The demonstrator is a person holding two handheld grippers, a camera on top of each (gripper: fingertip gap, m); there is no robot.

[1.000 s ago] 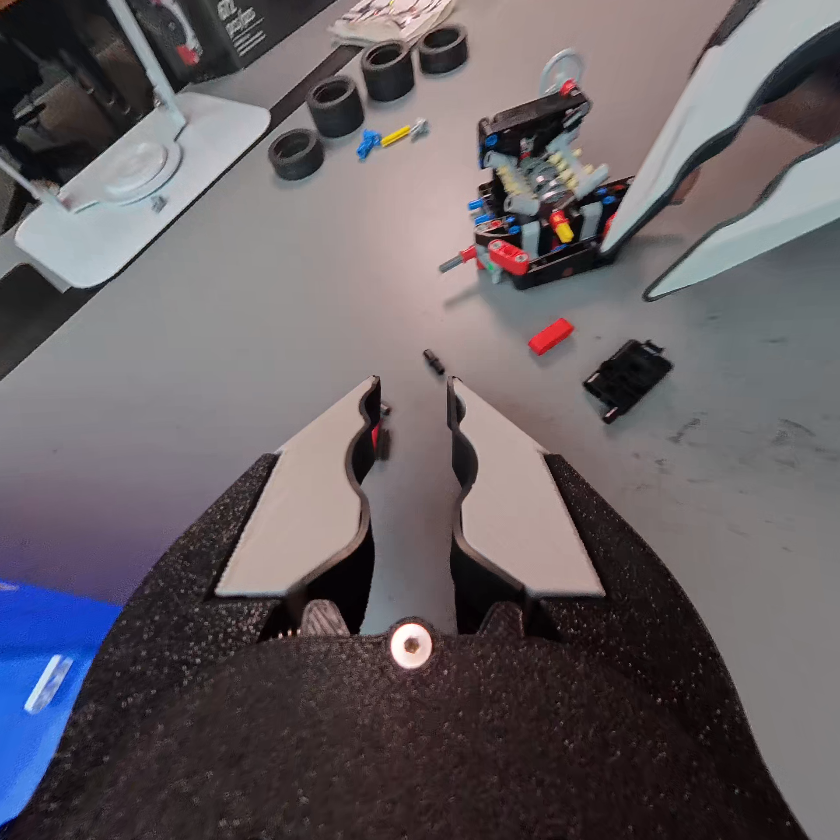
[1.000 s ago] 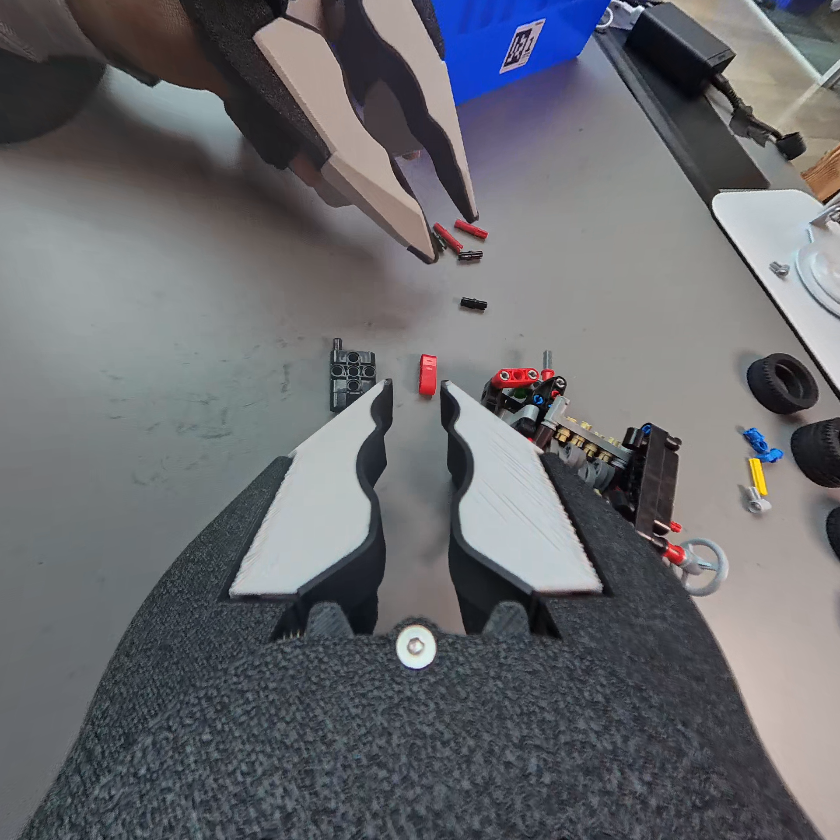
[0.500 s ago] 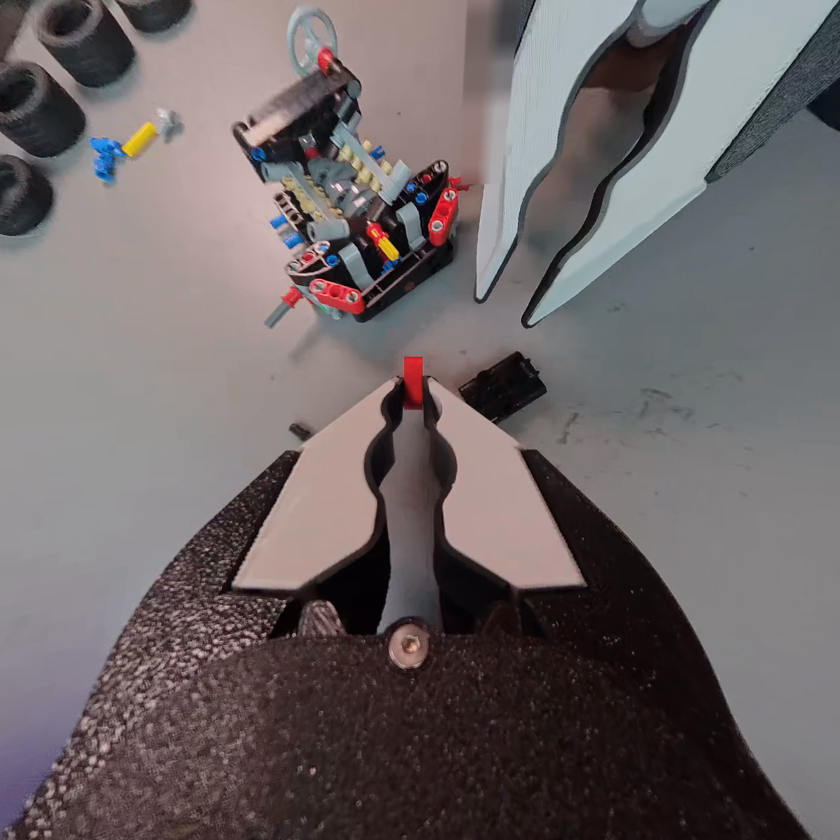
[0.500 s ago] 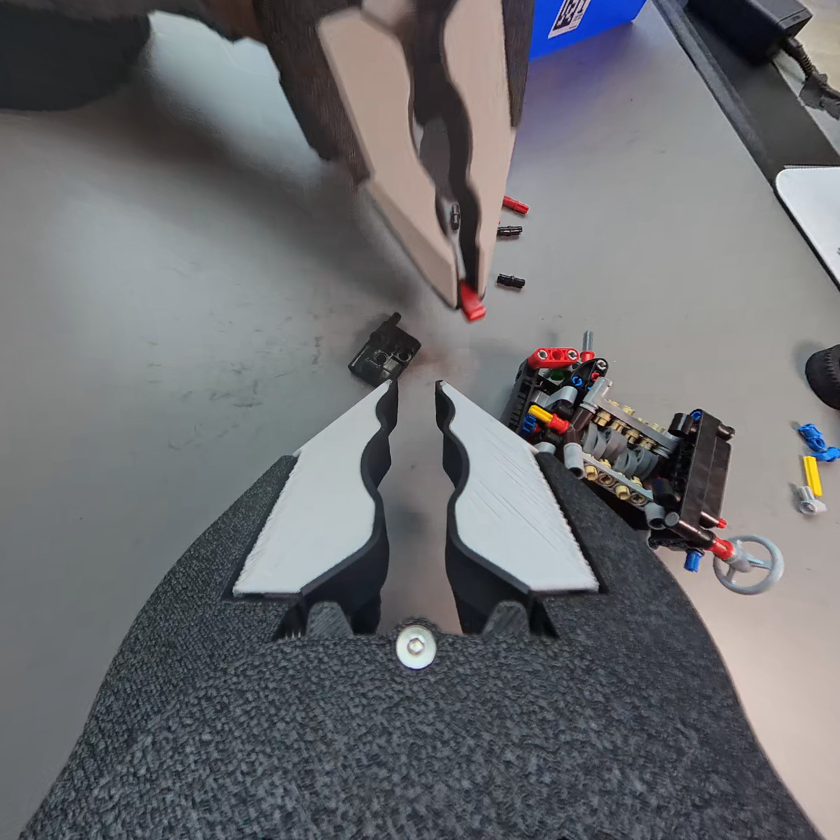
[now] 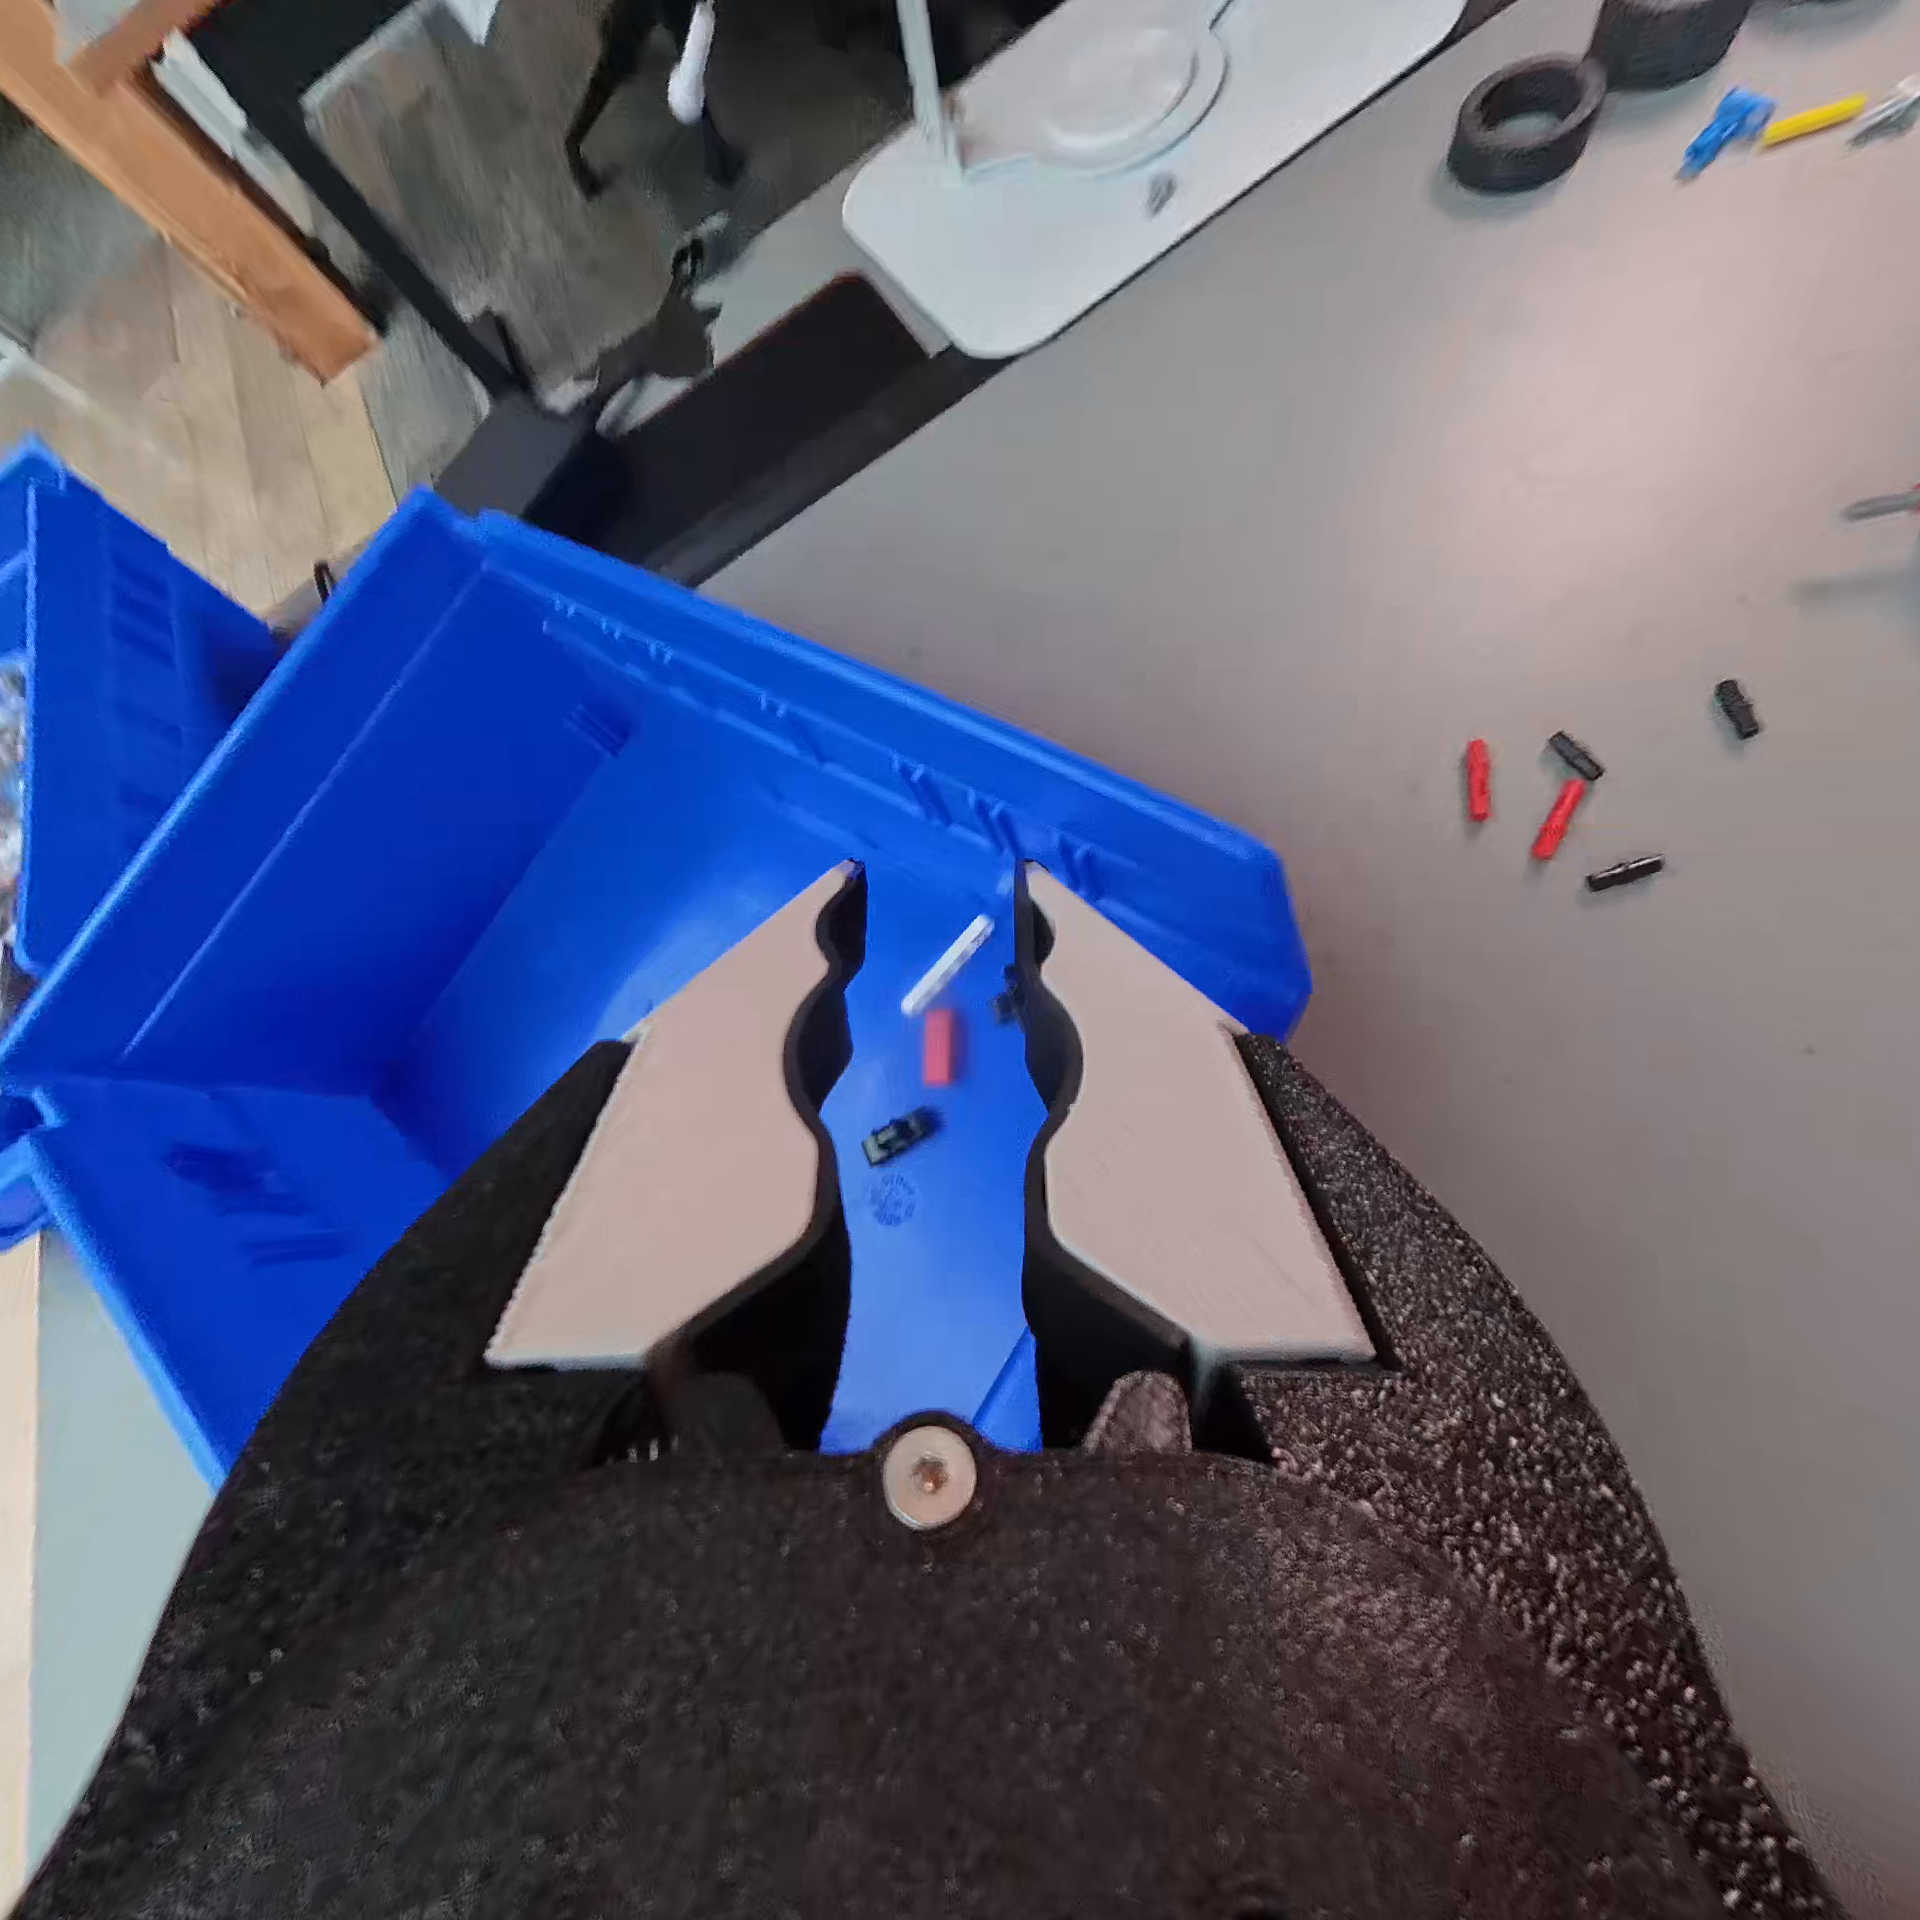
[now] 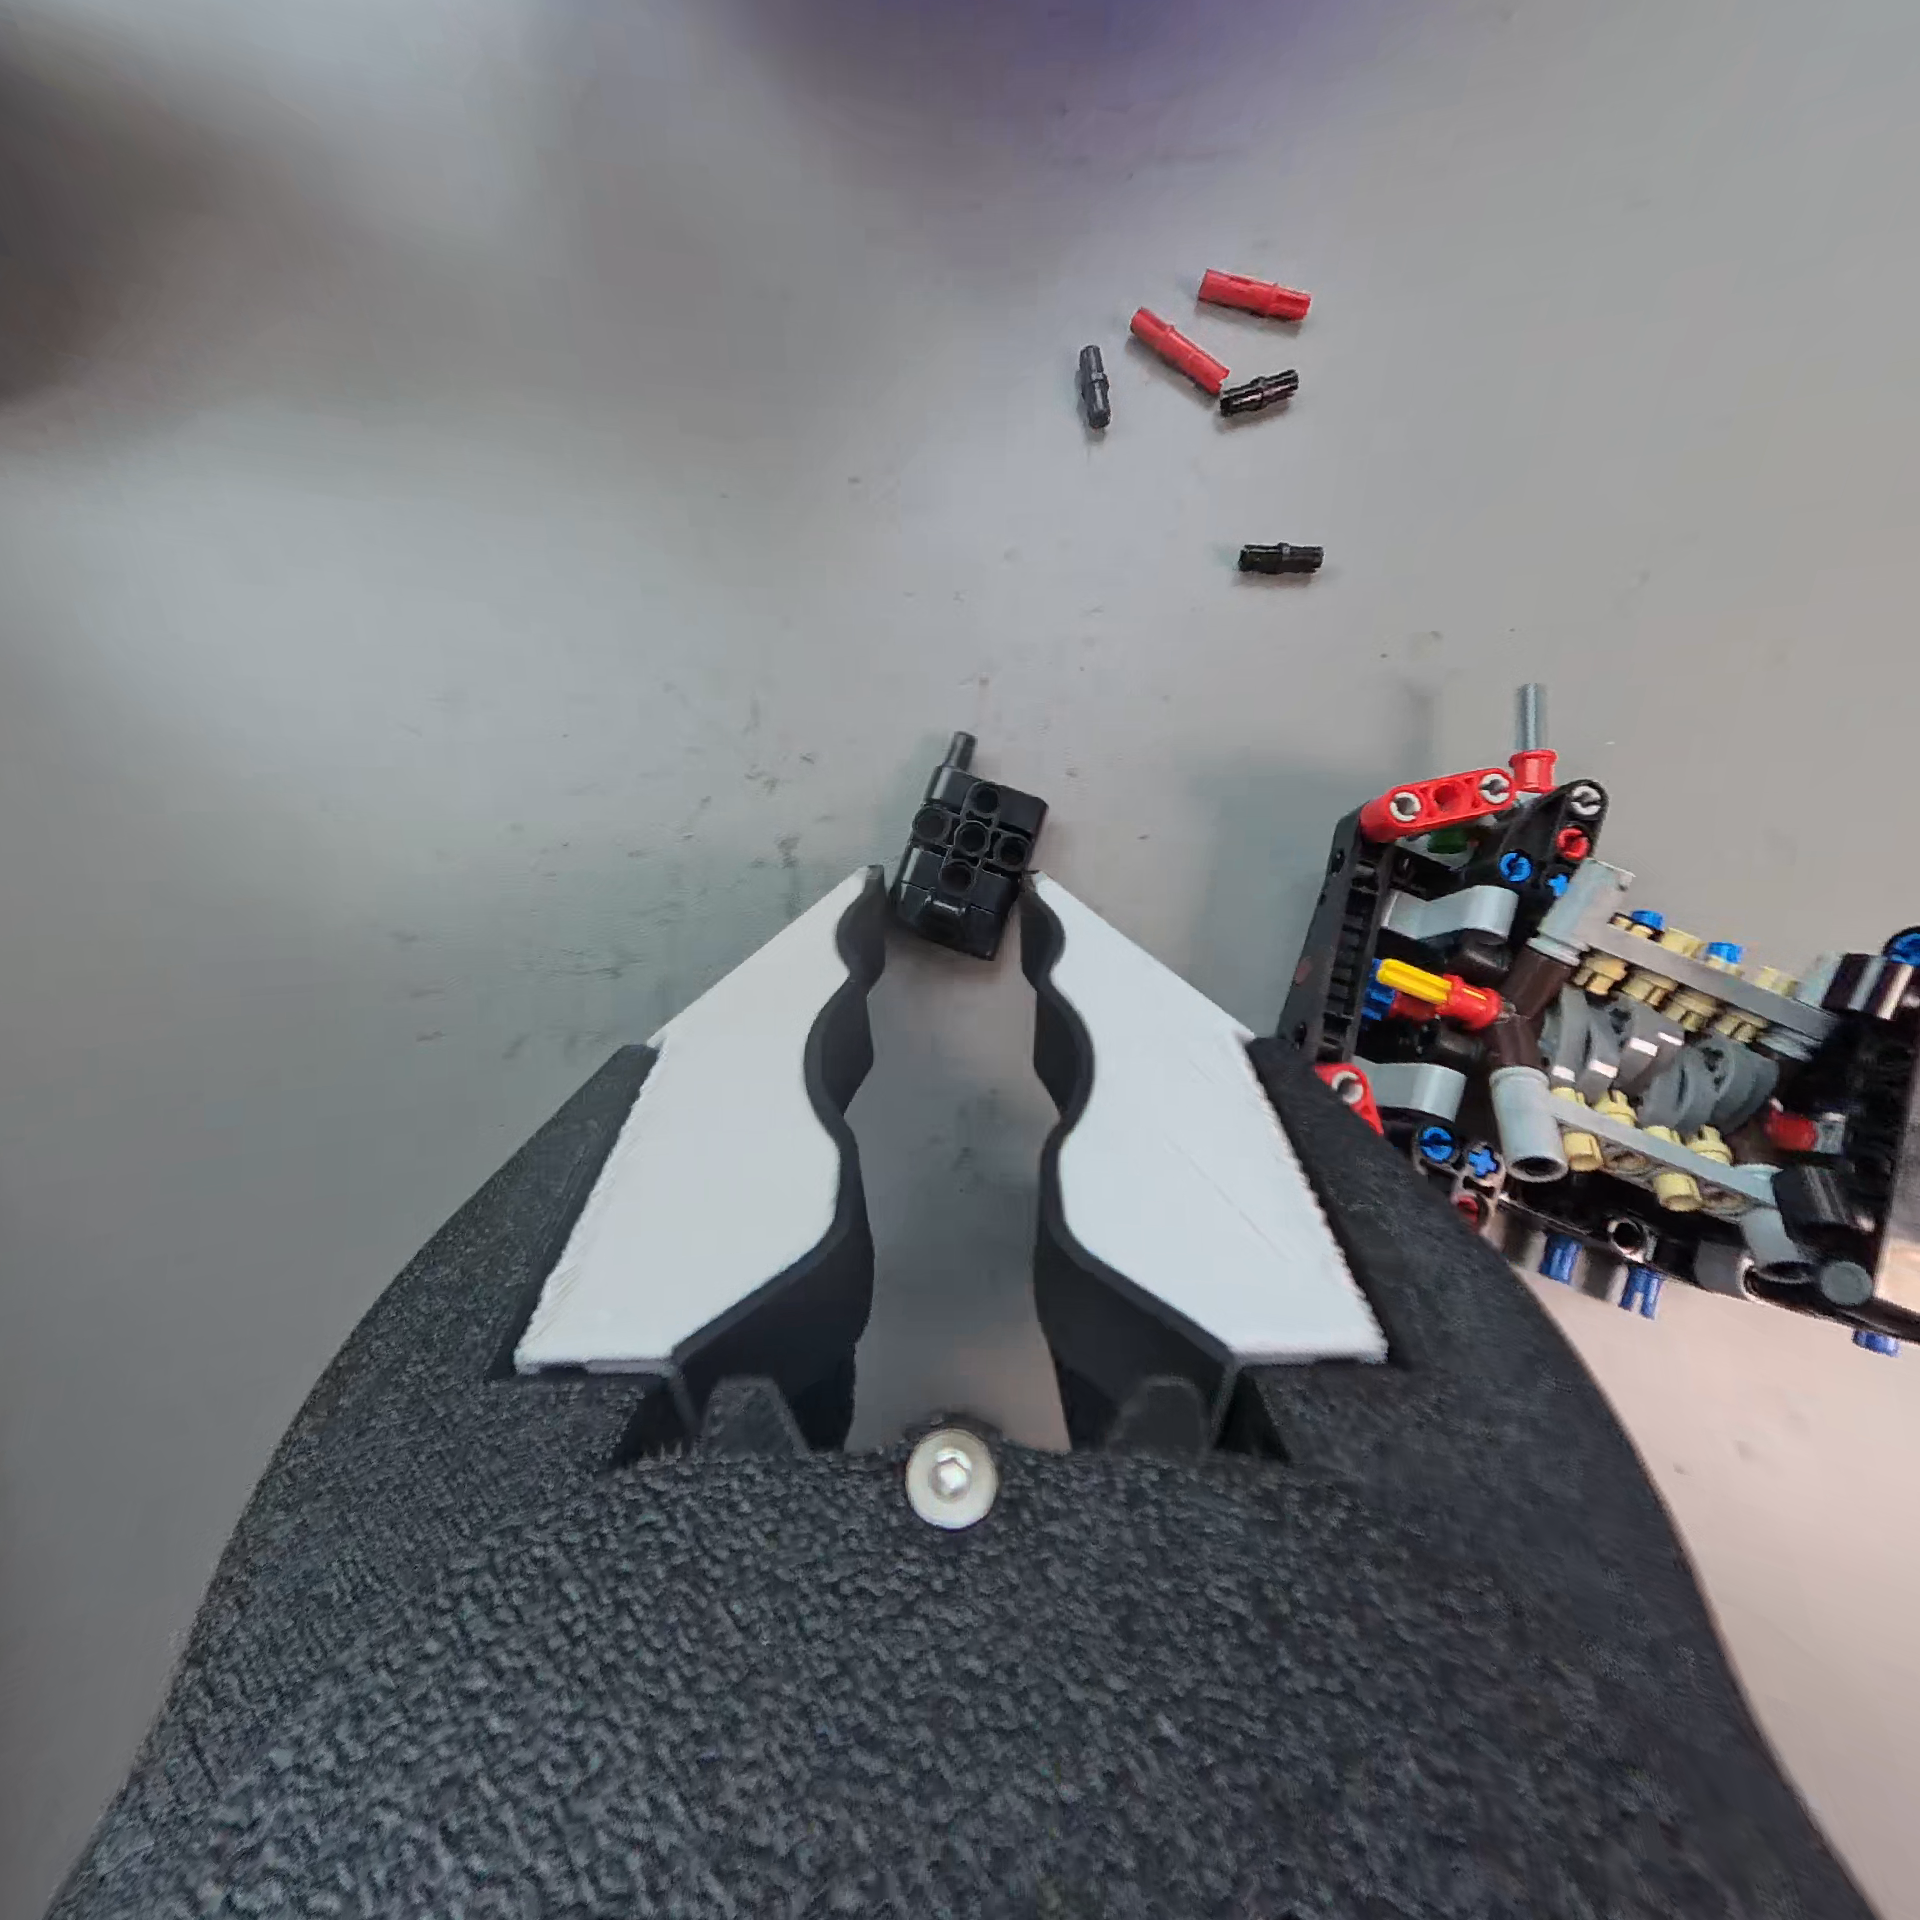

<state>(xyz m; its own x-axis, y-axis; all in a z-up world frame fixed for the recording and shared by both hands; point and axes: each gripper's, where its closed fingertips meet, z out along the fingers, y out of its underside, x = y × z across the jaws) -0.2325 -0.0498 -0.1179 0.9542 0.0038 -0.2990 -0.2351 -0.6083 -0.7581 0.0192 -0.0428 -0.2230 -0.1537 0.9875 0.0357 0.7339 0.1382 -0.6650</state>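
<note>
Bin work stands partway: your left gripper [image 5: 938,873], open and empty, hangs over the blue plastic bin [image 5: 727,717] holding a small red brick [image 5: 939,1045]; your right gripper [image 6: 954,883], open, brackets the black holed connector block [image 6: 968,854] on the grey tabletop [image 6: 520,623], red and black pins [image 6: 1179,351] lying beyond.

The bin [image 5: 436,831] lies under the left gripper [image 5: 938,868], small parts inside; loose pins [image 5: 1558,800] on the table [image 5: 1351,520] to its right. A connector block [image 6: 966,868] sits between, perhaps touching, the right gripper [image 6: 951,878] tips; the built model [image 6: 1621,1049] lies right.

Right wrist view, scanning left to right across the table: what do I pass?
Black block between the open right tool tips → lone black pin → red pin → brick assembly at the right edge.
</note>
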